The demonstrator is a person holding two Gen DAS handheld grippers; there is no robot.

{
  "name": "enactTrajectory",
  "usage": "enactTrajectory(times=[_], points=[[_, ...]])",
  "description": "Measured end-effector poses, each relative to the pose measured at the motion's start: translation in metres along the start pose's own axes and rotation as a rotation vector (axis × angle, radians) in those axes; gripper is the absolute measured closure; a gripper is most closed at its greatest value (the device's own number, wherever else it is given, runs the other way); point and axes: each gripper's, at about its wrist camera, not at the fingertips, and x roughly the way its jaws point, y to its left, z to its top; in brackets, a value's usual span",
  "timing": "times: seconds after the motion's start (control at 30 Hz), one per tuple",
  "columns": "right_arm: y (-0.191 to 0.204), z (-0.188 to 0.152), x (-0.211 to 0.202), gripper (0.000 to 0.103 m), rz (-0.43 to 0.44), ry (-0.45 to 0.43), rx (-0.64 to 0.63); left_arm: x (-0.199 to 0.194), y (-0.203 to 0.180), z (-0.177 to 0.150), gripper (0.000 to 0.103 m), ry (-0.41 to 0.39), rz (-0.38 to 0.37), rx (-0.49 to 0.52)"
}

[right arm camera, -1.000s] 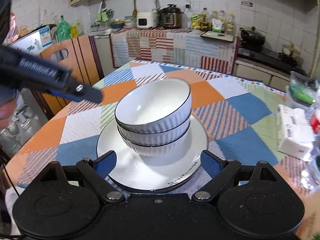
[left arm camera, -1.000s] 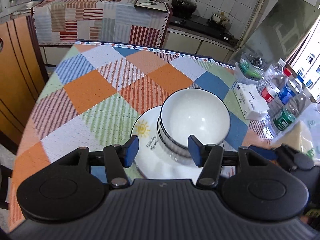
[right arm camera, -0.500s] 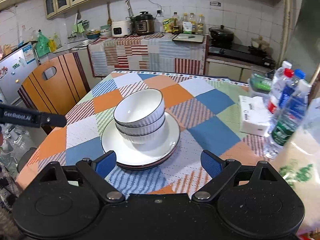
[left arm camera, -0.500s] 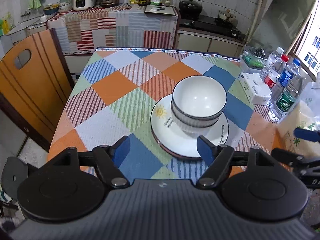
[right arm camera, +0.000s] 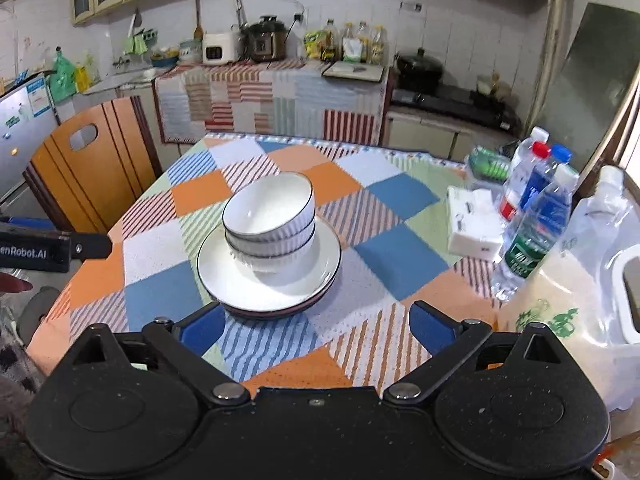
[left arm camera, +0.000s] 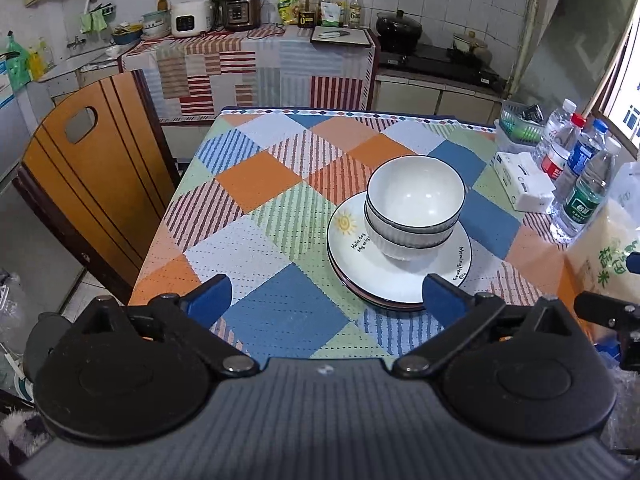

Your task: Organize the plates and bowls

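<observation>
Left wrist view shows us the two nested bowls (left arm camera: 414, 210) on the stacked plates (left arm camera: 400, 276) mid-table, while our left gripper (left arm camera: 326, 300) and right gripper (right arm camera: 316, 328), jaws just widened, stand spread and empty.

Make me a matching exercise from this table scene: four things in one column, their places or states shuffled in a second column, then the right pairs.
Things:
1. bowls
2. plates
3. tissue pack
4. left tongs

Places or states:
A. open, holding nothing
B. stacked on the tablecloth
C. nested on the top plate
D. beside the water bottles

Pairs: 1-C, 2-B, 3-D, 4-A
</observation>
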Motion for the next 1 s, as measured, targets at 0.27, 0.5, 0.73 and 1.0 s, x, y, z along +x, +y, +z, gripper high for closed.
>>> enactTrajectory(times=[0.27, 0.5, 0.73, 1.0], points=[[0.018, -0.007, -0.009, 0.003, 0.041, 0.019, -0.013, -0.005, -0.003, -0.006, 0.0, -0.01, 0.024, -0.013], [0.026, -0.011, -0.006, 0.003, 0.006, 0.02, -0.04, -0.003, -0.004, -0.007, 0.0, -0.011, 0.083, 0.008], [0.026, -0.011, -0.004, 0.003, -0.026, 0.021, -0.041, -0.003, -0.008, -0.009, 0.0, -0.014, 0.094, 0.025], [0.023, -0.012, -0.002, 0.003, -0.055, 0.017, -0.018, -0.004, -0.014, -0.012, 0.0, -0.028, 0.087, 0.04]])
